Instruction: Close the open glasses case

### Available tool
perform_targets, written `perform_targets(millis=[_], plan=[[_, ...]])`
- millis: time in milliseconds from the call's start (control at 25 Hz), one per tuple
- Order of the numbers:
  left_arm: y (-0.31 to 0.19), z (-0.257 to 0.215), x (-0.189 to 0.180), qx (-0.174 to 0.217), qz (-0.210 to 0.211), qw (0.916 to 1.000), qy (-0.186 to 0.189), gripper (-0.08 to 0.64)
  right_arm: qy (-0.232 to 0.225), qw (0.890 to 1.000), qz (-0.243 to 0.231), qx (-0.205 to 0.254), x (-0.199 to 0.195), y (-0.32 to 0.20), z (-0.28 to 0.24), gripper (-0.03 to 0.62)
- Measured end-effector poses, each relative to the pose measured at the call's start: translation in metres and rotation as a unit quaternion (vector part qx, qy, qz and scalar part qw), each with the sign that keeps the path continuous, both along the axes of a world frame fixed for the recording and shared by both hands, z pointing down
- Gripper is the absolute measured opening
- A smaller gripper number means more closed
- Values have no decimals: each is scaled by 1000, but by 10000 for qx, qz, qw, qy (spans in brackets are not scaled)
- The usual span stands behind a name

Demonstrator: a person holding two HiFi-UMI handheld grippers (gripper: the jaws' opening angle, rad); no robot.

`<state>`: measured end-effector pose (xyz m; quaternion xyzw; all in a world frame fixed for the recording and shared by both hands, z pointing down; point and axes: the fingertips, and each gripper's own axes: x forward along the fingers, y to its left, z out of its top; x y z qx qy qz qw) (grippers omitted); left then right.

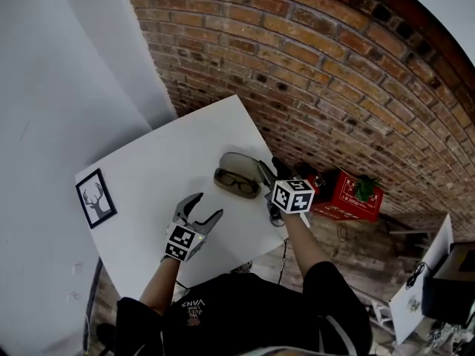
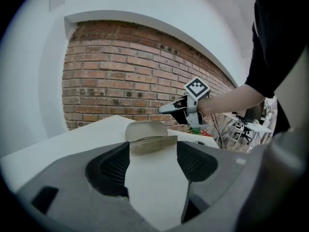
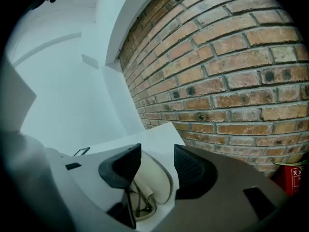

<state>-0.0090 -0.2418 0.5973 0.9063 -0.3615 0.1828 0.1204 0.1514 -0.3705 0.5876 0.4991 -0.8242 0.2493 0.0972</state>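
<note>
— Where did the glasses case [image 1: 237, 179] lie?
— Open on the desk [image 1: 159, 170], long axis crosswise to the left gripper [image 1: 206, 208], which hung well short of it. The right gripper [image 1: 271, 170] stood nearer, at its right end.
— And the jaws?
— Both pairs apart, gripping nothing; the raised lid [image 3: 155, 179] showed between the right ones.

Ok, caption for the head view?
Open glasses case on white table, glasses inside; right gripper beside it, left gripper apart.

Glasses case [image 3: 154, 183] partly behind jaws
</note>
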Motion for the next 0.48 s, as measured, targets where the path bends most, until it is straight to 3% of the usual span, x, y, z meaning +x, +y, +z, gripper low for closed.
perform_targets(millis=[480], plan=[[4, 34, 0, -410, -42, 9989, 234, 304, 849, 9942, 94, -658, 1, -55, 45, 187]])
